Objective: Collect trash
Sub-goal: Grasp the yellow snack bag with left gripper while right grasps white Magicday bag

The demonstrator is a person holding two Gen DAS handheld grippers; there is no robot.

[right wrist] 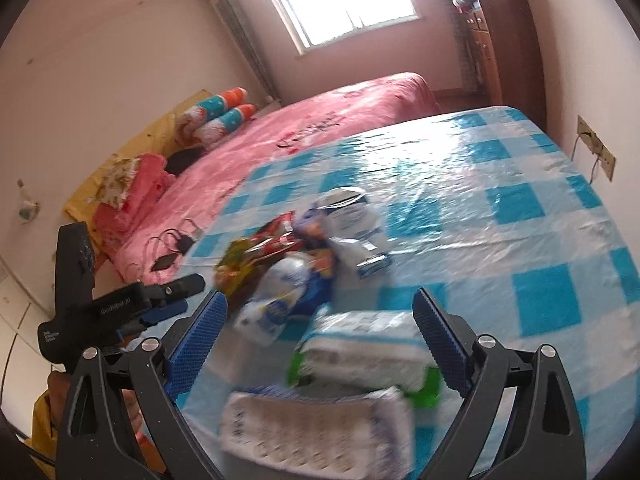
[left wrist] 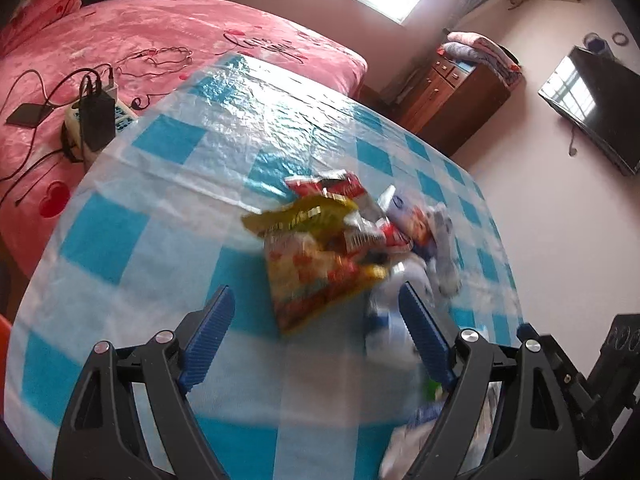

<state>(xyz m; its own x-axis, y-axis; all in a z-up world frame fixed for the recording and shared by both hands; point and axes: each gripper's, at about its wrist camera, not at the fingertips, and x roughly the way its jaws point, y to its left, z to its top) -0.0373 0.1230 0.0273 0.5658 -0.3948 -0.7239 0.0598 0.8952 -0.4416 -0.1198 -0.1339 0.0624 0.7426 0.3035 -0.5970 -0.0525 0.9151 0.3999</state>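
the snack wrappers (left wrist: 320, 248) lie heaped on the checked surface (left wrist: 168, 208) — light, crinkly, probably slippery. both the left tool (left wrist: 316, 316) and right tool (right wrist: 320, 316) stand apart, empty — best to pinch a flat wrapper edge.

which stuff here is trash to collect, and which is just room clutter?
Job:
- yellow-red snack bag
- red wrapper
- white-blue wrappers
- green-edged tissue pack
- white patterned packet

Just lying about:
- power strip with chargers
- phone
- pillows
- TV
- wooden cabinet
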